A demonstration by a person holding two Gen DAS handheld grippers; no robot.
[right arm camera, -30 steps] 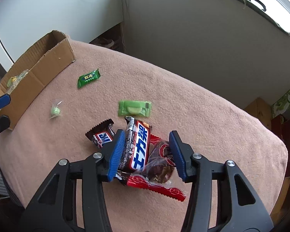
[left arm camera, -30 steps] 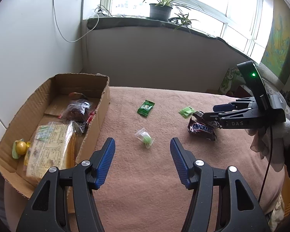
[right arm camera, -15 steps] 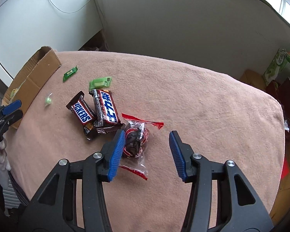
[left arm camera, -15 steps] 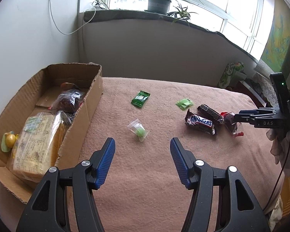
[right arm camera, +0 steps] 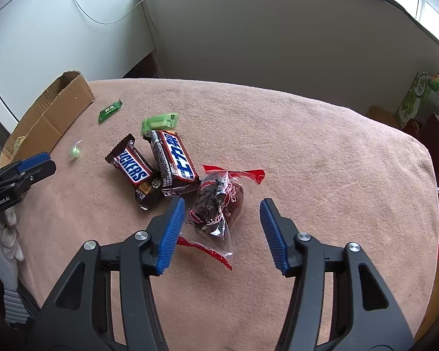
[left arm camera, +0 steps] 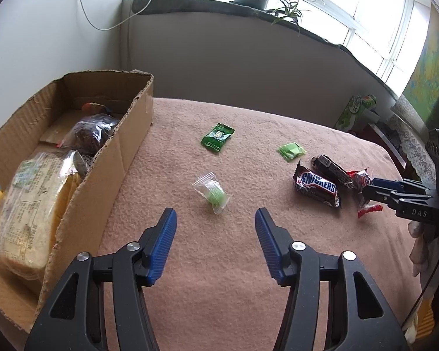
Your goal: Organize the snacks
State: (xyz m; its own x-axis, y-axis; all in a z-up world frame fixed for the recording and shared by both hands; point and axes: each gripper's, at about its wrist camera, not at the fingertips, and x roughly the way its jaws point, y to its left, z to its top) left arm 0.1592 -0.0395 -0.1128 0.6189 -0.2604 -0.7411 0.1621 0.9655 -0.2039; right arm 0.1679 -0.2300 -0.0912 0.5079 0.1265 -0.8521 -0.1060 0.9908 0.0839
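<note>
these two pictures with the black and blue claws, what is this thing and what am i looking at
Each picture comes from a camera mounted on a hand-held gripper, a two-fingered clamp that a person carries, one per hand. There is no robot.

The left camera shows the left hand-held gripper, its jaws closing with nothing between them, aimed at a small clear packet with a green sweet. A cardboard box already holding snacks sits beside it.

The right camera shows the right hand-held gripper, jaws opening around a clear bag with red trim but not pressing on it. Two chocolate bars and two green sweet wrappers lie on the pink cloth. Nothing is held.
</note>
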